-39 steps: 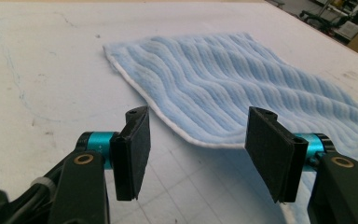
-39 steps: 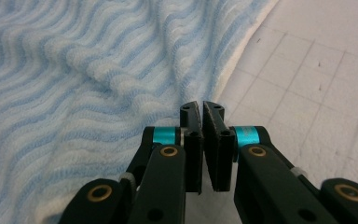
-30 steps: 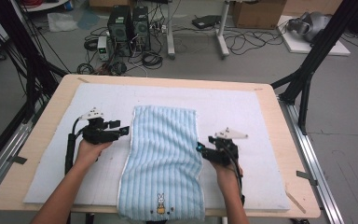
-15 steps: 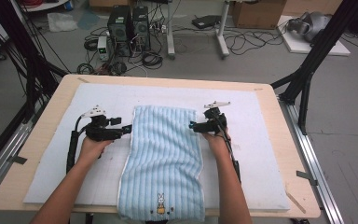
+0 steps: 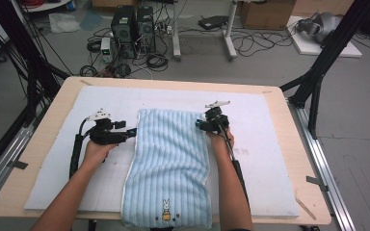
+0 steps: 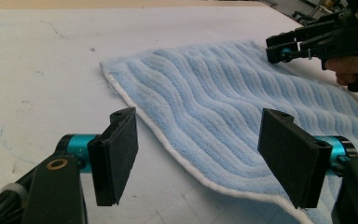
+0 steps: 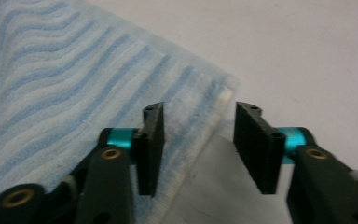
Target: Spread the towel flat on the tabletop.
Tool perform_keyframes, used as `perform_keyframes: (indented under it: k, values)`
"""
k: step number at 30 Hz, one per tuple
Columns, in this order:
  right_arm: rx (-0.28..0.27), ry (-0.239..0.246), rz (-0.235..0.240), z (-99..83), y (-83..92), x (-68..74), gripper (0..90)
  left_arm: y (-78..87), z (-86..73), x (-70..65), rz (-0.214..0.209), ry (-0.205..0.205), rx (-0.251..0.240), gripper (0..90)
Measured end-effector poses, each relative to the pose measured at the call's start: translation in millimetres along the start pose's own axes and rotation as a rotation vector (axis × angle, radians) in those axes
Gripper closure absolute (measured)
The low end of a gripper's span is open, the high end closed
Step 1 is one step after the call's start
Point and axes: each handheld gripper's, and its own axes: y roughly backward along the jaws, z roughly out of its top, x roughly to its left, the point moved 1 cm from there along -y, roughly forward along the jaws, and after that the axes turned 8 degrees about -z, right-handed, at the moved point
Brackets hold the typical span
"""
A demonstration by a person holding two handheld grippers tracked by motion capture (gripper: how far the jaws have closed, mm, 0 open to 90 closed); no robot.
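Observation:
A light blue striped towel [image 5: 166,159] with a small bunny motif [image 5: 165,210] lies lengthwise on the white mat [image 5: 270,154]. My left gripper [image 5: 132,131] sits at the towel's left edge near the far corner. Its jaws [image 6: 198,140] stand wide open around the hem of the towel [image 6: 223,98], having just widened and then eased in slightly. My right gripper [image 5: 200,124] is at the far right corner. Its jaws [image 7: 198,135] have just been closing, and they straddle the hem of the towel [image 7: 51,70] with a gap still showing. The right gripper [image 6: 279,46] appears across the towel in the left gripper view.
The mat covers most of a wooden table [image 5: 298,144]. Black frame legs [image 5: 318,82] stand at the table's right and left sides. Computer towers [image 5: 135,24] and loose cables lie on the floor beyond the far edge.
My right gripper has moved away from me along the towel's right edge to the far right corner. The left gripper has stayed at the left edge.

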Motion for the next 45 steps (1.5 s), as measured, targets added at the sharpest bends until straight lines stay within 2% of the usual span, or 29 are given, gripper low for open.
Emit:
perform_keyframes:
  k: [3,5,7,10,12,18,20,21,23,25,28,31,34,37,40,42,45]
  values:
    - [0.003,0.035,0.019,2.0,-0.3,6.3,76.0,-1.4,-0.7,0.5,0.002,0.000,0.006,29.7]
    - [0.020,0.025,0.057,2.7,0.6,7.6,85.8,-2.5,-1.1,0.6,0.004,0.004,0.011,30.0]
    - [0.029,-0.004,0.084,2.4,1.0,3.3,86.9,-2.9,-0.7,0.1,0.005,0.003,0.014,30.2]
    - [0.040,-0.021,0.021,2.1,5.6,-4.0,87.1,-2.9,1.6,-1.6,0.005,0.002,0.008,30.2]
    - [0.027,-0.025,-0.021,2.7,10.4,-10.6,87.1,-3.1,3.4,-2.3,0.005,-0.001,0.009,30.2]
    - [0.036,-0.051,-0.122,0.2,21.4,-31.8,87.0,-7.1,10.8,-3.5,0.016,-0.011,0.005,30.0]
    - [0.044,-0.069,-0.124,-1.8,20.2,-34.7,86.3,-10.2,12.5,-2.5,0.021,-0.009,0.016,30.1]
    - [0.048,-0.068,-0.126,-2.1,19.8,-34.3,84.9,-12.5,13.7,-1.7,0.028,-0.011,0.019,29.8]
    - [0.026,-0.079,-0.138,-1.5,21.3,-33.2,69.4,-16.0,17.5,-0.1,0.029,-0.009,0.017,29.8]
    - [-0.002,-0.098,-0.119,0.1,26.2,-32.1,63.1,-21.4,24.2,2.8,0.034,-0.011,0.012,29.8]
    - [-0.042,-0.091,-0.111,-1.5,38.8,-29.5,58.0,-32.1,33.1,8.3,0.035,0.002,0.026,30.1]
    - [-0.053,-0.084,-0.107,-7.7,49.0,-29.5,52.6,-43.8,39.1,13.2,0.026,0.021,0.033,30.3]
    - [-0.058,-0.101,-0.113,-16.0,59.4,-33.0,40.6,-53.8,42.2,16.5,0.021,0.031,0.034,30.4]
    - [-0.064,-0.118,-0.126,-26.6,71.6,-37.5,35.1,-63.4,44.1,19.9,0.020,0.029,0.039,30.8]
    - [-0.044,-0.126,-0.124,-39.7,79.6,-40.6,31.8,-73.3,45.8,22.6,0.022,0.030,0.055,31.6]
    - [-0.002,-0.134,-0.105,-45.2,82.8,-42.4,28.5,-82.2,48.0,23.8,0.028,0.027,0.064,34.0]
    - [-0.021,-0.116,-0.106,-48.0,88.5,-39.3,30.1,-96.1,51.9,25.3,0.049,0.032,0.099,35.8]
